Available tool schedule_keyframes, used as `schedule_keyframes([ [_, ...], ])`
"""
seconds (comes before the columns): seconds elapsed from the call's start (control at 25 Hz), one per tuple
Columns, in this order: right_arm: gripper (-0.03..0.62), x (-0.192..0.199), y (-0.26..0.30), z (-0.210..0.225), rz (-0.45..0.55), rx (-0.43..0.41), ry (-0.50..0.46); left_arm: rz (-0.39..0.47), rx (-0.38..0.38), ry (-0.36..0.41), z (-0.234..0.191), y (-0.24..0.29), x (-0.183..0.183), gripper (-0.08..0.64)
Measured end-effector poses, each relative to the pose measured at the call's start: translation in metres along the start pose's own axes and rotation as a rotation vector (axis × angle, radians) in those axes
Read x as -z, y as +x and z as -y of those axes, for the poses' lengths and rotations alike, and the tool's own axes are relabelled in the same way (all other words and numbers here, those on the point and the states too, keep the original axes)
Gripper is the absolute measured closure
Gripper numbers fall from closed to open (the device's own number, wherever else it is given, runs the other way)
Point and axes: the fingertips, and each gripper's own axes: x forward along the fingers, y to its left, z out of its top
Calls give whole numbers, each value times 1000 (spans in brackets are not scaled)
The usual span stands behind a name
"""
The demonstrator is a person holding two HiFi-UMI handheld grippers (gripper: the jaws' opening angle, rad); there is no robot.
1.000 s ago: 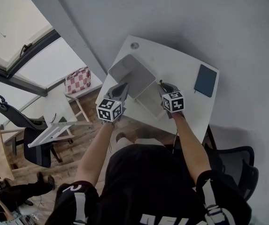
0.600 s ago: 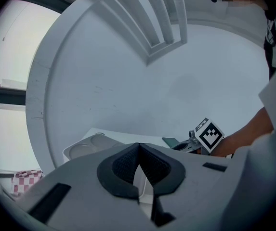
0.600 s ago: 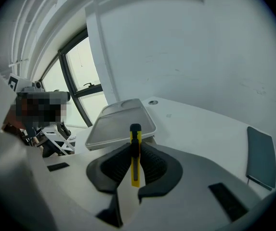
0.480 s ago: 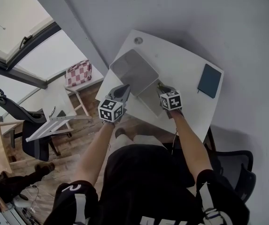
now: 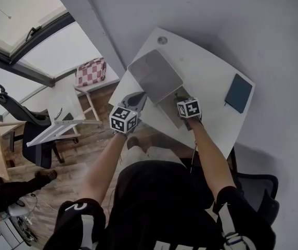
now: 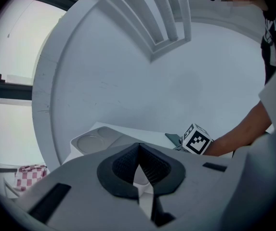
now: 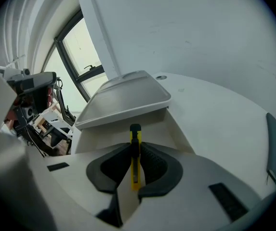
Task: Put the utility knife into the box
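Utility knife (image 7: pixel 135 170) clamped in right tool (image 7: pixel 136 148), near box (image 7: pixel 175 128)

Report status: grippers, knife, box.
Knife clamped in right gripper, at open box. Shut left gripper empty. Box's lid up, nothing in the way.

A plain grey wall (image 5: pixel 232 20) fills the far and right side of the room. A white table (image 5: pixel 206 72) with a rounded edge stands against it. At the far left a large window (image 5: pixel 13 4) in a dark frame lets in bright daylight. The floor (image 5: pixel 60 176) is brown wooden planks. On the left stand a black office chair (image 5: pixel 34 145), a white folding stand (image 5: pixel 60 121) and a small stool with a red-and-white checked cushion (image 5: pixel 90 72). Another black chair (image 5: pixel 258 189) sits near, at the right.
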Motion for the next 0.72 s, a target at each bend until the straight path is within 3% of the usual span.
schedule_keyframes([
  [0.32,520,6,15,-2,-106,6,-14,-2,-19,-13,-8,-4,7,534],
  [0.72,506,8,17,-4,-117,4,-15,20,-40,-31,-16,-11,2,535],
])
